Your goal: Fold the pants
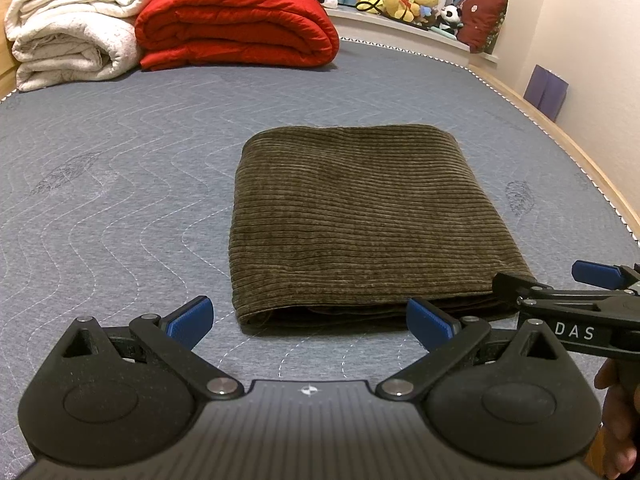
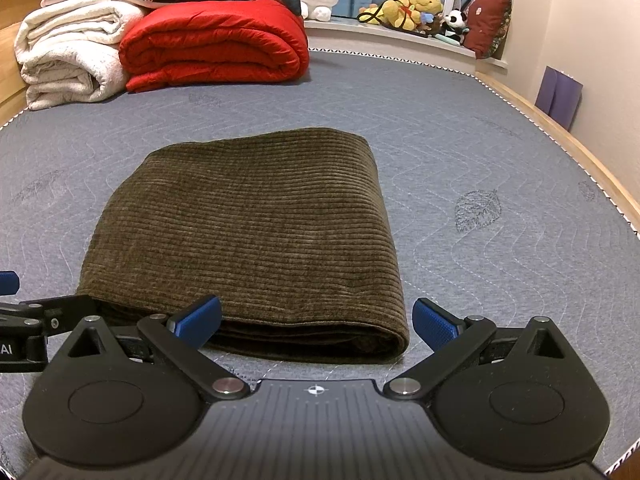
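Olive-brown corduroy pants point(image 1: 360, 216) lie folded into a flat rectangle on the grey quilted mattress point(image 1: 120, 184), layered edges facing me. My left gripper point(image 1: 312, 322) stands open just short of the near edge, nothing between its blue pads. The right gripper's black body and a blue pad reach in at the right of the left wrist view, by the near right corner. In the right wrist view the pants point(image 2: 256, 232) sit ahead and left; my right gripper point(image 2: 318, 322) is open and empty at their near right corner. The left gripper's body shows at the left edge there.
A folded red quilt point(image 1: 236, 24) and rolled white blankets point(image 1: 72, 28) are stacked at the mattress's far left. Plush toys point(image 1: 412, 0) and a dark red cushion point(image 1: 482, 20) line the ledge behind. A wooden bed frame point(image 1: 568, 148) rims the right side, beside a purple folder point(image 1: 546, 92).
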`<state>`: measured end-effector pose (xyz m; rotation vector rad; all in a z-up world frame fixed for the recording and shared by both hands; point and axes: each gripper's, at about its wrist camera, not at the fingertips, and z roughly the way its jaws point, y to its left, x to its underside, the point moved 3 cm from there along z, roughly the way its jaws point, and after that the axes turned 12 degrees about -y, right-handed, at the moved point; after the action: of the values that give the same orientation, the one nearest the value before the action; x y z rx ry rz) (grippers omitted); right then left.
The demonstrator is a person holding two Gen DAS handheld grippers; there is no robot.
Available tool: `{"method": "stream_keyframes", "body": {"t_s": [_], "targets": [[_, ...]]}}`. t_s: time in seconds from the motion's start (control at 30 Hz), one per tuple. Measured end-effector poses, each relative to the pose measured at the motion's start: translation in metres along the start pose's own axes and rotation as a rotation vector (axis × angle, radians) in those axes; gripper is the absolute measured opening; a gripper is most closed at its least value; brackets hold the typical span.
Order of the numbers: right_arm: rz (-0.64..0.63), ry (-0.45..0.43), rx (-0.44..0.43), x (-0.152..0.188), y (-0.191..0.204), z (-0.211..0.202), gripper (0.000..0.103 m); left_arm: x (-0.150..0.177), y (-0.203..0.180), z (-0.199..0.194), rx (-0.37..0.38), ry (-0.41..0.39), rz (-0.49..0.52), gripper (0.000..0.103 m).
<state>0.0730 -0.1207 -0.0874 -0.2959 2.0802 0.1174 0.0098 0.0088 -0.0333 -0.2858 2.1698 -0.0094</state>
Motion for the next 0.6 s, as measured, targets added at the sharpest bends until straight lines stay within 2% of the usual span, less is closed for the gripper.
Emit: {"method": "stream_keyframes", "body": {"t_s": [0.6], "targets": [[-0.001, 0.002, -0.002, 0.0015, -0.0002, 0.0009, 0.101, -0.0011, 0.0002, 0.0003, 0.011, -0.001, 0.007, 0.103]]}}
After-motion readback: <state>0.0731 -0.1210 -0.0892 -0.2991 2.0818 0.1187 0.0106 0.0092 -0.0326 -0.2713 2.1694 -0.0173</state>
